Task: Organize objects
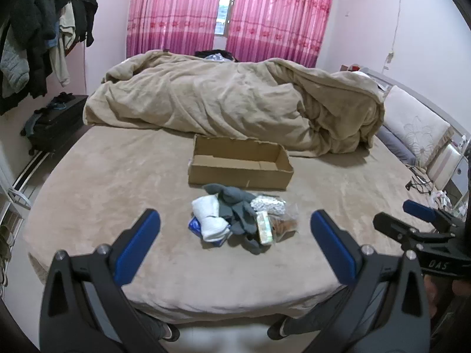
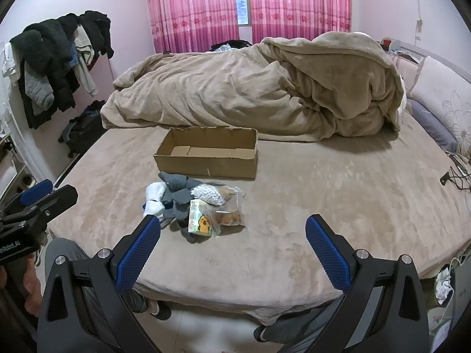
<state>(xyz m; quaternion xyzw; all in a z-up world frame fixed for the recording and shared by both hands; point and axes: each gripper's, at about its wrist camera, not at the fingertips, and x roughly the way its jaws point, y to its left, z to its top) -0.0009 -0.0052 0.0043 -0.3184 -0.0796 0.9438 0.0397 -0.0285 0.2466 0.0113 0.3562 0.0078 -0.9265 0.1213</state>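
Both tools hang wide open with nothing between the jaws: the left gripper point(image 1: 235, 235) and the right gripper point(image 2: 232, 241) sit back from the near edge of the bed point(image 1: 103, 182), tilted down toward it.

In the left view the pile point(image 1: 241, 220) lies at 12 o'clock from the left gripper, just ahead of its fingertips, and the box point(image 1: 240, 173) stands just past the pile at 12 o'clock, near it but apart. From the right gripper the pile sits at about 11 o'clock.

The box is empty, open side up, its long axis running 9 to 3 o'clock across the view. The pile has no clear axis; the tissue pack point(image 2: 200, 217) lies roughly 12 to 6 o'clock.

Handling, as I judge it: everything looks light. The grey socks point(image 1: 240, 209) and white socks point(image 1: 210, 219) are soft and should bunch under the pads, so a pinch at the thickest fold seems safest. The swab bag point(image 2: 207, 194) and snack bag point(image 2: 228, 216) look slick and crinkly; a grip across the filled middle should hold better than one on a loose corner. The tissue pack is squashy and likely best taken across its short sides.
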